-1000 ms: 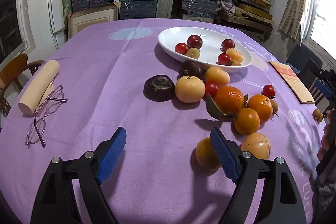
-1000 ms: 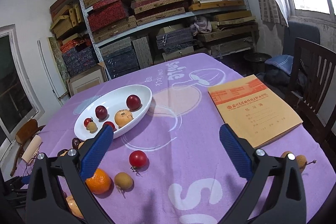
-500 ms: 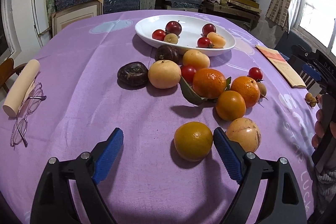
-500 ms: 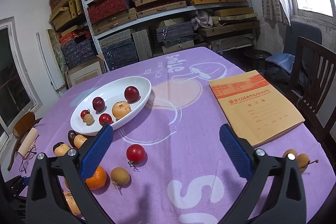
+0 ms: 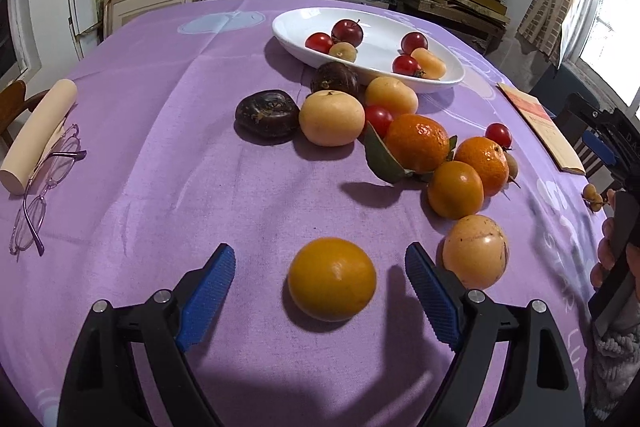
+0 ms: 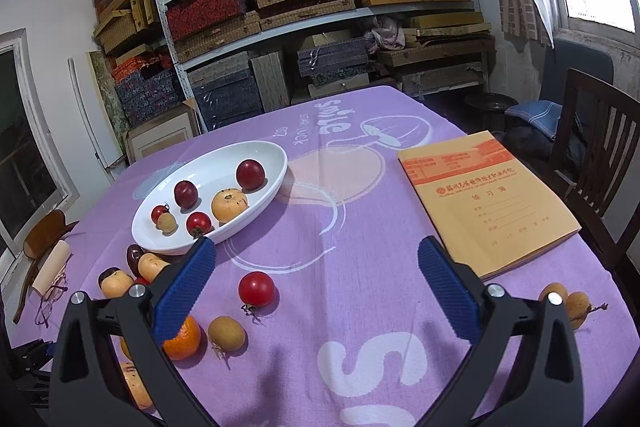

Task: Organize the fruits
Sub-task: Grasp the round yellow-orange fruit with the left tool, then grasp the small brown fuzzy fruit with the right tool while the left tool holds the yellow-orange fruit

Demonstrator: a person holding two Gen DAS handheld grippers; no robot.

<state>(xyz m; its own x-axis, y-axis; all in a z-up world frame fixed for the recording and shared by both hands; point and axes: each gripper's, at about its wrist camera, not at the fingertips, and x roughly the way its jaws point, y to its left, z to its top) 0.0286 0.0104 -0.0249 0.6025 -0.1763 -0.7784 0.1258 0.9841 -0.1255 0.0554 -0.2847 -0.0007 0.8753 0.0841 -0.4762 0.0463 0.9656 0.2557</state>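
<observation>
fruit lies loose on the purple cloth (image 5: 168, 131), with an orange (image 5: 332, 279) sitting between the wide-apart blue pads of the left gripper (image 5: 320, 287), neither pad touching it, and a speckled fruit (image 5: 475, 251) just beside the right-hand pad. beyond it a cluster of oranges, pale fruits, dark fruits and small red ones runs up to the white dish (image 5: 372, 27), which holds six small fruits. right gripper (image 6: 316, 283) hangs with its jaws spread and nothing between them, above bare cloth near a red tomato (image 6: 256, 289) and a notebook (image 6: 484, 203).
</observation>
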